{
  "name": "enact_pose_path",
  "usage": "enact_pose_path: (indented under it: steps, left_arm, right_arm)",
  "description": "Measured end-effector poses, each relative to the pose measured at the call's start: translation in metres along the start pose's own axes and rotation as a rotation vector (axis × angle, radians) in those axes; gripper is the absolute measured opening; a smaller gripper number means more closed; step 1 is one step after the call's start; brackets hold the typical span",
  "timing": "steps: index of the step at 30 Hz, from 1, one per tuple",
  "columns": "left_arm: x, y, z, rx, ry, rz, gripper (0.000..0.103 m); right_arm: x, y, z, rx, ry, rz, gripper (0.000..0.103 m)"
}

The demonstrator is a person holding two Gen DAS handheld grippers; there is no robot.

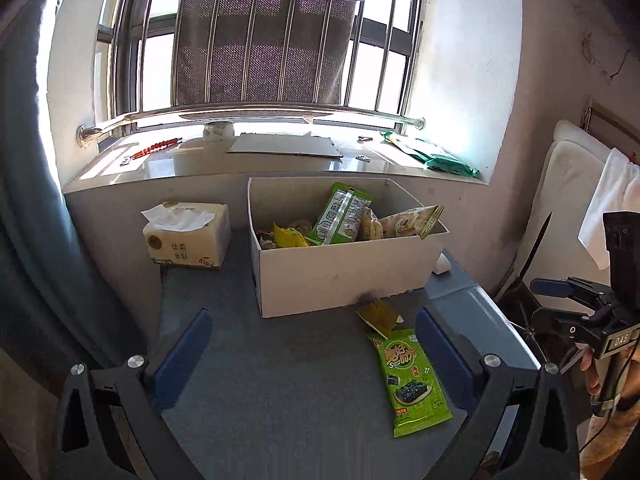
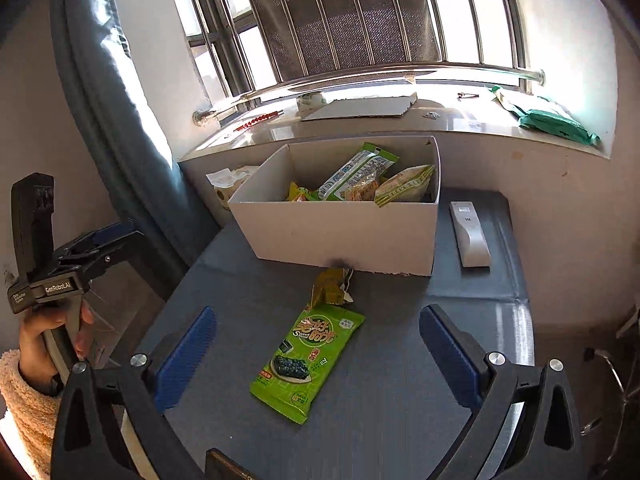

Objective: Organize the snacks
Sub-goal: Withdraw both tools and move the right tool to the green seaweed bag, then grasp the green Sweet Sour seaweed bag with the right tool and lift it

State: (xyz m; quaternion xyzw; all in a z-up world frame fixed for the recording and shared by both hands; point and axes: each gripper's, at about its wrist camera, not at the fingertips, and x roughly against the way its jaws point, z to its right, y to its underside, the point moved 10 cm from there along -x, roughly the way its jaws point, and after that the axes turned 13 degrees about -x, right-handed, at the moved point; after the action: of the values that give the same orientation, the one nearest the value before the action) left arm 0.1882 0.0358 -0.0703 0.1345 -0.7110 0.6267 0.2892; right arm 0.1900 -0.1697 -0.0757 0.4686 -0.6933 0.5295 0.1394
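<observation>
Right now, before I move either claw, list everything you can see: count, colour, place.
white cardboard box: one, at the table's back, holding several snack packets
green seaweed snack packet: one, flat on the table in front of the box
olive-yellow crumpled small packet: one, against the box's front wall
grey-blue table: one, below the windowsill
cream tissue pack: one, left of the box
white remote control: one, right of the box
green flat pouch: one, on the windowsill's right end
grey cardboard sheet: one, on the windowsill
left claw: black with blue pads, open, empty
right claw: the same, open, above the seaweed packet
</observation>
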Motion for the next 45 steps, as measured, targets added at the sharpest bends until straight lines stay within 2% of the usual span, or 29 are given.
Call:
enact_pose_path:
  steps: [4, 9, 16, 19, 26, 32, 33, 34, 35, 36, 41, 45]
  left_arm:
    - [0.009, 0.044, 0.005, 0.009, -0.002, -0.049, 0.103]
    - [0.022, 0.082, 0.016, -0.018, -0.016, -0.08, 0.103]
    - [0.03, 0.096, 0.023, 0.024, -0.006, -0.072, 0.103]
    - [0.034, 0.099, 0.028, 0.024, 0.008, -0.059, 0.103]
    - [0.031, 0.113, 0.022, 0.039, -0.008, -0.087, 0.103]
    - [0.029, 0.113, 0.025, 0.036, 0.003, -0.081, 0.103]
    - [0.029, 0.113, 0.026, 0.033, 0.003, -0.082, 0.103]
    - [0.027, 0.112, 0.027, 0.03, 0.005, -0.084, 0.103]
    - [0.027, 0.112, 0.028, 0.026, 0.007, -0.085, 0.103]
    - [0.026, 0.112, 0.029, 0.024, 0.008, -0.085, 0.103]
    - [0.018, 0.108, 0.034, 0.009, 0.022, -0.092, 0.103]
    - [-0.003, 0.101, 0.038, -0.016, 0.041, -0.144, 0.103]
  right_arm:
    - [-0.015, 0.051, 0.017, -0.041, 0.041, -0.079, 0.103]
    - [-0.036, 0.084, 0.034, -0.097, 0.092, -0.144, 0.103]
    - [-0.078, 0.081, 0.014, -0.075, 0.11, -0.22, 0.103]
    - [-0.108, 0.079, 0.006, -0.056, 0.141, -0.287, 0.103]
    - [-0.16, 0.081, 0.007, -0.077, 0.214, -0.4, 0.103]
    - [-0.17, 0.085, -0.002, -0.007, 0.295, -0.404, 0.102]
    - [-0.17, 0.086, -0.005, 0.039, 0.308, -0.396, 0.099]
    - [-0.169, 0.088, -0.005, 0.083, 0.342, -0.394, 0.092]
    - [-0.165, 0.088, -0.012, 0.102, 0.31, -0.378, 0.069]
    - [-0.162, 0.088, -0.015, 0.123, 0.3, -0.371, 0.062]
    - [-0.145, 0.098, -0.018, 0.104, 0.177, -0.4, 0.061]
    - [-0.099, 0.084, -0.011, 0.06, 0.096, -0.292, 0.061]
